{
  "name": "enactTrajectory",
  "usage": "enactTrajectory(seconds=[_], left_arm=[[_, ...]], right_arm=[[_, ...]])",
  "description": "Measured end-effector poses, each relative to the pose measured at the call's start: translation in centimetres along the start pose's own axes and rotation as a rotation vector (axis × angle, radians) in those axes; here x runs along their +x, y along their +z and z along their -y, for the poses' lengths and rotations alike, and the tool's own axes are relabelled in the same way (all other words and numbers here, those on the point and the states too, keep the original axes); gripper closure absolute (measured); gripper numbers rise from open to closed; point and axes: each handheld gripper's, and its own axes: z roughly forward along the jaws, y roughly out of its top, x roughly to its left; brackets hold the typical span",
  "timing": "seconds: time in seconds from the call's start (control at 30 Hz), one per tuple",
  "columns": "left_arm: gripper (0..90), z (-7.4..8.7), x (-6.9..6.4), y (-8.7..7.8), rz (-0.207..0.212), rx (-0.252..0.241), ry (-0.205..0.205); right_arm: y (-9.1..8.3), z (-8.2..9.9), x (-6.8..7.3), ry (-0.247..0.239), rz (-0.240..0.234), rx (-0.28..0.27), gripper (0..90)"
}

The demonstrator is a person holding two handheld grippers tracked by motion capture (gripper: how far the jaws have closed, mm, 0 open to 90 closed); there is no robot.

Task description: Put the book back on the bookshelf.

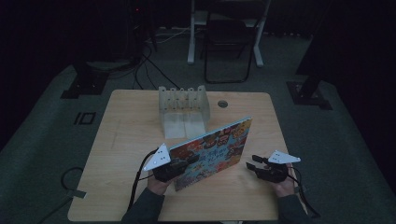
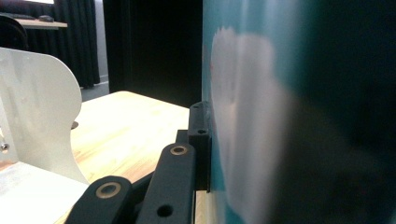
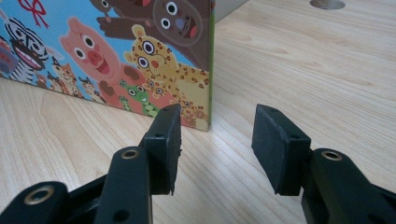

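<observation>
A picture book [image 1: 219, 149] with cartoon animals on its cover stands on its long edge across the wooden table [image 1: 126, 140]. My left gripper [image 1: 189, 161] is shut on the book's near left end. In the left gripper view one black jaw presses flat against the book [image 2: 289, 116]; the other jaw of the left gripper [image 2: 208, 140] is hidden behind it. My right gripper [image 1: 252, 162] is open just off the book's right end. In the right gripper view the right gripper [image 3: 215, 140] holds nothing, and the book's corner [image 3: 140, 51] stands a little beyond the pads.
A white slotted rack [image 1: 183, 105] stands at the back middle of the table, close behind the book, with the rack [image 2: 37, 107] also to the left in the left gripper view. A round cable hole [image 1: 222, 103] lies beside it. A chair [image 1: 229, 42] stands beyond the table.
</observation>
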Motion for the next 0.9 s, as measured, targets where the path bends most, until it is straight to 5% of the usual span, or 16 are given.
enactTrajectory(seconds=[0.9], left_arm=[[81.5, -0.98, -0.32, -0.84, -0.039, -0.001, 0.022]], right_arm=[[0.09, 0.08, 0.06, -0.006, 0.01, 0.005, 51.7]])
